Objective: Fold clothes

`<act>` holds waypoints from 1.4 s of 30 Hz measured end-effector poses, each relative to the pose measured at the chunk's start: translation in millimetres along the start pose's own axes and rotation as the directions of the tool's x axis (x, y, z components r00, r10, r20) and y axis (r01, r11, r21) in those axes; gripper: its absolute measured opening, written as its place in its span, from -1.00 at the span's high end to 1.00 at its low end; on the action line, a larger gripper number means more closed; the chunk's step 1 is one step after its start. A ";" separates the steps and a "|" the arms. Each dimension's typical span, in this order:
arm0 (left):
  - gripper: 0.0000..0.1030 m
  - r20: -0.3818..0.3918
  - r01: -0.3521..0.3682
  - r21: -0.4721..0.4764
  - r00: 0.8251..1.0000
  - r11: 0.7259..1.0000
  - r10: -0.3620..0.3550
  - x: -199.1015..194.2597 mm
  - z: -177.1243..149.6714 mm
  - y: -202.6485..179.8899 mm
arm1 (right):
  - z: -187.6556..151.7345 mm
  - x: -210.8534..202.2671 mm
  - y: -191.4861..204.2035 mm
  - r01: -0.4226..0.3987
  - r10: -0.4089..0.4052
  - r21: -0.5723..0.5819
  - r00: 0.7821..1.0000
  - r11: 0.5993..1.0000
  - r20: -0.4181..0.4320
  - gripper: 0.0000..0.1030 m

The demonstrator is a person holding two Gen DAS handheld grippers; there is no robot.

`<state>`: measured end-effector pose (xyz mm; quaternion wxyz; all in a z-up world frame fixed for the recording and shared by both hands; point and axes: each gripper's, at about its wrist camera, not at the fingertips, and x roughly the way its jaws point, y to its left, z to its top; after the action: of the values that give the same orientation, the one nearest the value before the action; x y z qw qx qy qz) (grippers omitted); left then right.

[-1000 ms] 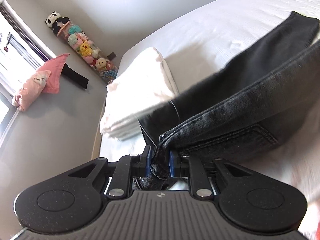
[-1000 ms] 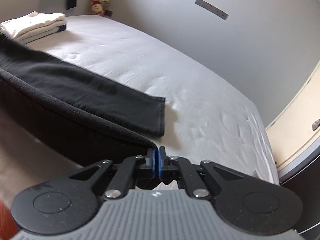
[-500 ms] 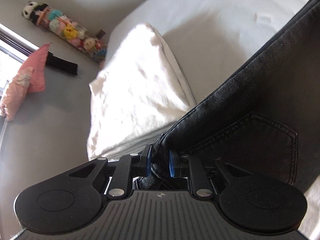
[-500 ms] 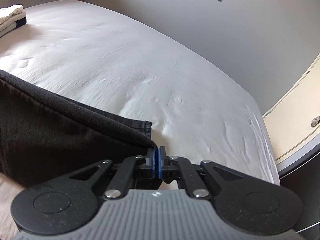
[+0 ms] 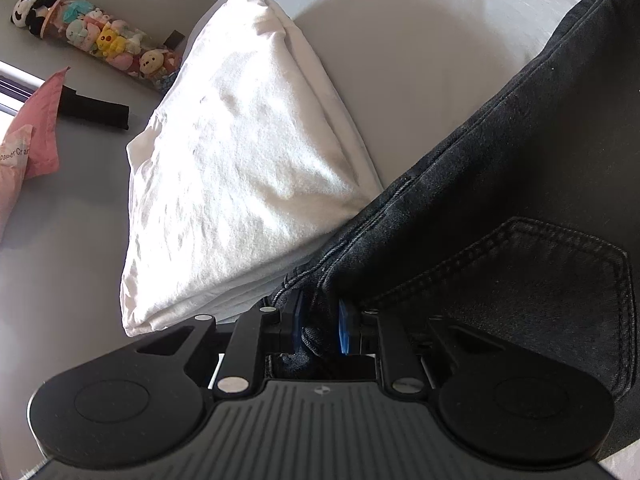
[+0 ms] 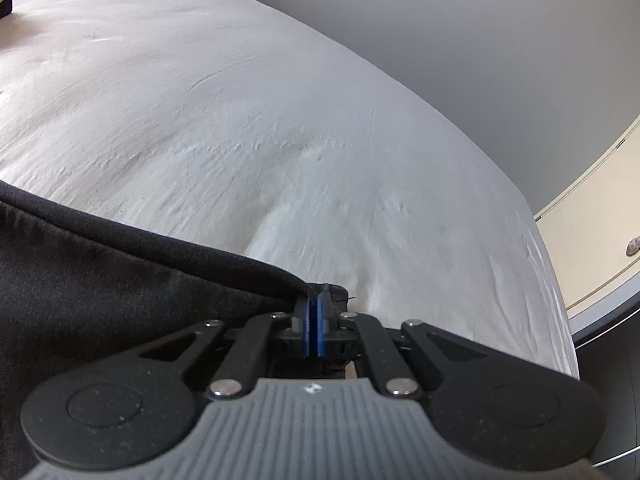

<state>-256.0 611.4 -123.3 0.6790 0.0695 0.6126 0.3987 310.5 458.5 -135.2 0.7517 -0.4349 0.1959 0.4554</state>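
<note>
Jeans (image 5: 500, 200) are lying stretched across the bed (image 6: 280, 120), pinched at both ends by the two hand-held grippers. Nearest the left camera, the left gripper (image 5: 320, 326) is clamping a bunched bit of denim at the waist end, its blue pads held slightly apart by the thick cloth between them. A back pocket (image 5: 520, 280) is showing just beside that grip, facing up. On the other side, the right gripper (image 6: 314, 320) is squeezing nearly shut on the thin corner of the leg hem (image 6: 324, 292), with the dark edge of the leg running away to its left.

A second ago the jeans were hanging in a sagging loop above the sheet, and the hem lay well ahead of the right gripper; now both grippers are sitting much lower, the denim is filling the lower part of each view, and the hem corner is arriving right at the right gripper's tips. That suggests the person is laying one layer of the jeans down over another, so a fold is being completed rather than opened, though the wrist views are too close to say how neatly the edges are meeting.

Just beyond the waist end, a stack of folded white clothes (image 5: 240, 160) is resting on the bed, touching or nearly touching the denim. Farther off, soft toys (image 5: 100, 36) are lining the wall.
</note>
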 end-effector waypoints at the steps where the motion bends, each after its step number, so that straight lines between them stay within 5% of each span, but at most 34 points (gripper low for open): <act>1: 0.60 0.000 0.000 -0.006 1.000 1.000 0.000 0.4 -0.3 -0.1 | 1.1 6.0 2.6 -0.002 0.002 0.000 1.000 1.000 -0.013 0.92; 15: 0.57 -0.007 -0.048 -0.024 0.999 0.999 0.048 7.9 7.4 -9.6 | 16.3 33.7 14.3 0.025 -0.024 0.012 0.999 1.000 -0.048 0.91; 21: 0.06 0.037 -0.092 -0.060 0.995 0.994 0.095 -13.9 -5.4 -7.6 | 11.7 14.3 -6.9 -0.018 0.020 0.108 1.000 0.994 -0.013 0.79; 22: -0.01 0.047 -0.100 -0.073 0.994 0.992 0.103 -19.6 -8.4 -6.6 | 9.2 7.9 -13.0 -0.024 0.024 0.140 1.000 0.990 0.002 0.69; 25: -0.04 0.074 -0.119 -0.121 0.989 0.986 0.128 -37.3 -16.7 -2.8 | -1.7 -13.8 -35.5 -0.013 -0.003 0.263 0.998 0.965 0.060 -0.34; 26: -0.05 0.080 -0.120 -0.148 0.988 0.982 0.133 -44.2 -18.8 -1.6 | -6.5 -20.9 -45.1 -0.009 -0.014 0.313 0.997 0.950 0.074 -0.33; 32: -0.05 0.124 -0.025 -0.285 0.990 0.958 0.063 -89.3 -25.0 -14.1 | -63.0 -58.1 -94.3 -0.100 0.033 0.606 0.992 0.789 0.121 -0.22; 35: -0.05 0.145 0.037 -0.351 0.989 0.936 0.015 -103.0 -23.0 -31.3 | -101.7 -64.9 -110.6 -0.164 0.096 0.732 0.986 0.661 0.135 -0.04; 42: -0.05 0.206 0.179 -0.493 0.975 0.852 -0.086 -134.6 -18.5 -71.5 | -168.2 -58.9 -114.2 -0.283 0.233 0.887 0.950 0.365 0.207 0.06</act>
<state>-230.6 471.7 -64.9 0.7508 -0.1193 0.4264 0.4902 395.3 264.5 -132.0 0.7895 0.0889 0.4589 0.3977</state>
